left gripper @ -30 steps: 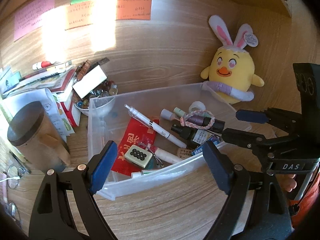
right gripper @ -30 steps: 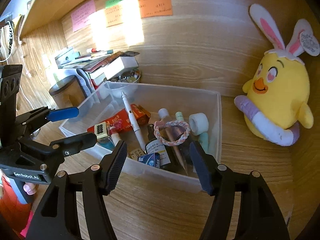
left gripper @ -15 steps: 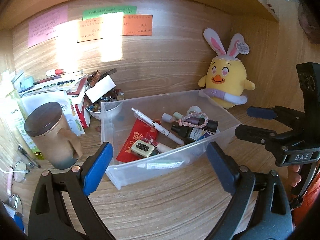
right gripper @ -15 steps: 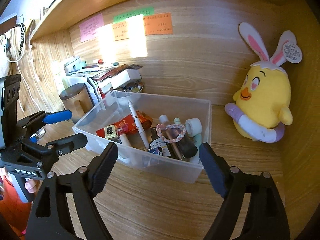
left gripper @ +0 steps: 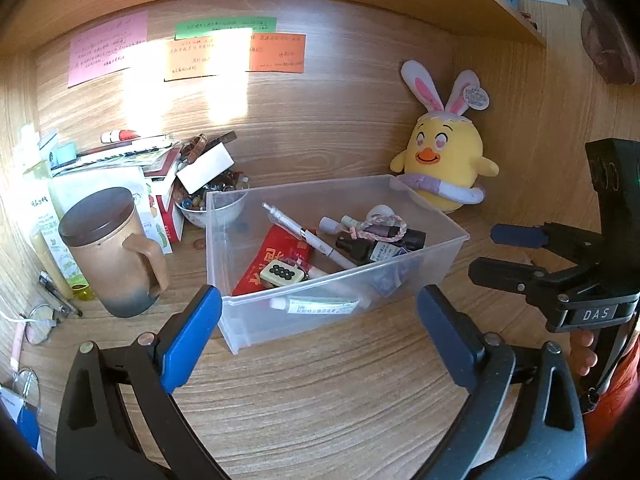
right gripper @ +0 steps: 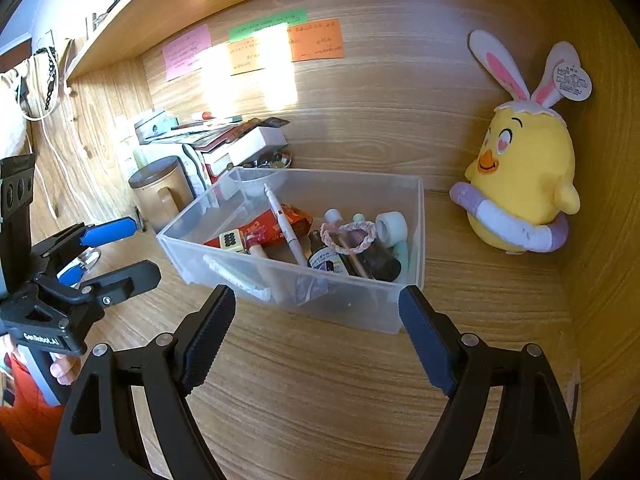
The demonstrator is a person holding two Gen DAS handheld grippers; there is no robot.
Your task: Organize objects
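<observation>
A clear plastic bin [left gripper: 436, 266] [right gripper: 416, 240] stands on the wooden desk. It holds a white pen [left gripper: 308, 236] [right gripper: 286, 228], a red packet [left gripper: 268, 264], a mahjong tile [left gripper: 282, 274] [right gripper: 231, 240], a braided bracelet [left gripper: 378, 226] [right gripper: 350, 236], dark bottles, a tape roll [right gripper: 392, 224] and a tube [left gripper: 316, 305]. My left gripper [left gripper: 318, 332] [right gripper: 120, 250] is open and empty, in front of the bin. My right gripper [right gripper: 316, 334] [left gripper: 504, 254] is open and empty, also short of the bin.
A yellow bunny-eared plush chick [left gripper: 440, 168] [right gripper: 524, 192] sits at the back right corner. A brown lidded mug [left gripper: 108, 252] [right gripper: 164, 192], a bowl of beads [left gripper: 200, 204] and stacked books and boxes [left gripper: 120, 160] stand left of the bin. Sticky notes [left gripper: 224, 50] hang on the back wall.
Both grippers have pulled back from the bin toward the desk's front, so it appears smaller and farther. Both stay open and empty.
</observation>
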